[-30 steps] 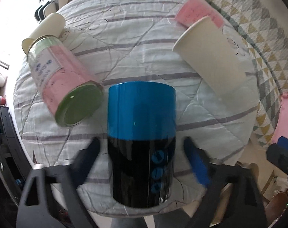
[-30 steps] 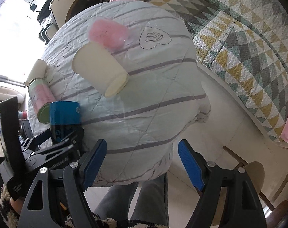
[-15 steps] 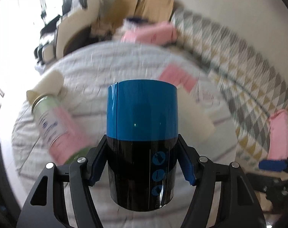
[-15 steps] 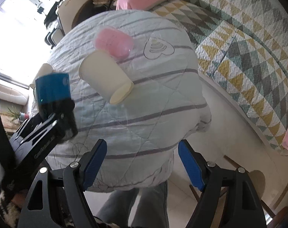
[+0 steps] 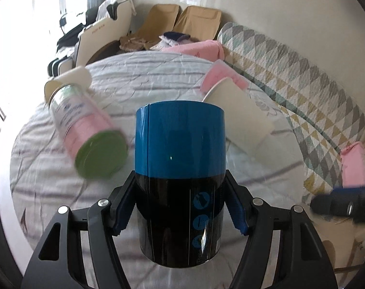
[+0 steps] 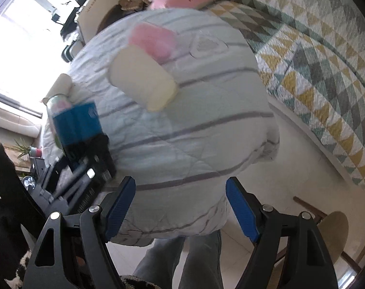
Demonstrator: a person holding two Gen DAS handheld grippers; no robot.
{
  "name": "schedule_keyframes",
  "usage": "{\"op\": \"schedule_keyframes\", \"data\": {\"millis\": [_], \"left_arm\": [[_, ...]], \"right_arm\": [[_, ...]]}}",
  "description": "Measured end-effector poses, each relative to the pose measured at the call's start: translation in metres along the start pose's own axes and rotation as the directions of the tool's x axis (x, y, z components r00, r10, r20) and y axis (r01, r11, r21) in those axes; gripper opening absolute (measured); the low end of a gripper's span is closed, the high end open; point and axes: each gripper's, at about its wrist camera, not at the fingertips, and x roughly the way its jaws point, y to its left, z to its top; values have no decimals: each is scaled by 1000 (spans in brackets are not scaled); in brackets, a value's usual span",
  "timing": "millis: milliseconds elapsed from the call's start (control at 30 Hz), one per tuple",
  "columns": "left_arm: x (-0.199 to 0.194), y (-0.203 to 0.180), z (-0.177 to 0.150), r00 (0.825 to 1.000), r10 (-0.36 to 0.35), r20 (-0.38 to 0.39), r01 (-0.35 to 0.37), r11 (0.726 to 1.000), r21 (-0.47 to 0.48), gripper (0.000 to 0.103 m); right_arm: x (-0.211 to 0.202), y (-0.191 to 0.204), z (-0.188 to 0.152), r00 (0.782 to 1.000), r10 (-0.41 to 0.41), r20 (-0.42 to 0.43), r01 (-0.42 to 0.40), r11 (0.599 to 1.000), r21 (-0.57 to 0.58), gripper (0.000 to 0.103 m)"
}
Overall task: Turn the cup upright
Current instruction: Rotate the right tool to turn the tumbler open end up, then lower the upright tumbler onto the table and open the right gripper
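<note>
My left gripper [image 5: 180, 207] is shut on a blue and black cup [image 5: 180, 159], its pads pressed on the black lower part, and holds it lifted above the round table [image 5: 50, 180]. The cup [image 6: 77, 125] and left gripper also show blurred at the left of the right wrist view. My right gripper [image 6: 181, 207] is open and empty, at the table's near edge. A cream paper cup [image 5: 240, 110] lies on its side on the table; it also shows in the right wrist view [image 6: 144, 79].
A pink jar with a green lid [image 5: 88, 130] lies on its side at the left, a cream cup [image 5: 69, 82] behind it. A pink cup [image 6: 153, 38] lies behind the paper cup. A quilted sofa [image 6: 315, 60] stands to the right. The table has a quilted striped cover.
My left gripper closed on the blue and black cup and lifted it off the table, tilting up. The right gripper stayed open and shifted slightly.
</note>
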Motion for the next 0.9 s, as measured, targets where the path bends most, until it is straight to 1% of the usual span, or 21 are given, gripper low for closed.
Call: {"op": "schedule_keyframes", "data": {"millis": [67, 133, 167, 233, 267, 300, 333, 367, 433, 467, 500, 533, 667, 900], "left_arm": [[-8, 2, -15, 1000, 13, 5, -13, 1000, -7, 68], [-11, 1, -20, 1000, 17, 19, -17, 1000, 6, 68], [-12, -2, -13, 999, 13, 40, -14, 1000, 19, 68], [-15, -6, 2, 994, 0, 112, -4, 999, 35, 68], [-15, -8, 14, 985, -7, 174, -1, 999, 43, 68], [-13, -9, 21, 978, -9, 210, -1, 999, 45, 68], [-8, -9, 26, 971, -5, 239, -6, 999, 46, 68], [4, -9, 30, 969, 5, 246, -18, 999, 51, 68], [20, -7, 27, 975, 14, 223, -25, 999, 46, 68], [28, -6, 18, 980, 20, 198, -28, 999, 38, 68], [28, -6, 10, 979, 26, 200, -34, 999, 39, 68], [22, -8, 5, 972, 33, 232, -45, 998, 46, 68], [12, -12, -9, 975, 44, 219, -57, 997, 54, 68], [-2, -6, -16, 991, 38, 131, -44, 998, 47, 68]], "right_arm": [[-6, 6, -1, 1000, -1, 16, 1, 1000, -11, 79], [-10, 9, -3, 1000, 5, 24, -4, 1000, -10, 79], [-10, 10, -4, 1000, 8, 30, -7, 1000, -12, 79], [-8, 12, -5, 1000, 4, 28, -4, 1000, -17, 79], [-6, 11, -4, 1000, 3, 27, -3, 1000, -16, 79], [-6, 11, -5, 1000, 7, 30, -6, 1000, -14, 79], [-6, 12, -5, 999, 10, 33, -9, 1000, -18, 79], [-7, 13, -6, 999, 11, 43, -9, 999, -31, 79], [-6, 14, -7, 998, 4, 63, 0, 999, -53, 79], [-4, 13, -8, 998, -2, 65, 5, 998, -55, 79], [-2, 11, -8, 998, -5, 65, 8, 999, -49, 79], [0, 9, -8, 998, -6, 65, 8, 999, -40, 79], [6, 0, -10, 999, -5, 39, 5, 1000, -2, 79], [1, 12, -8, 999, 14, 35, -13, 1000, -16, 79]]}}
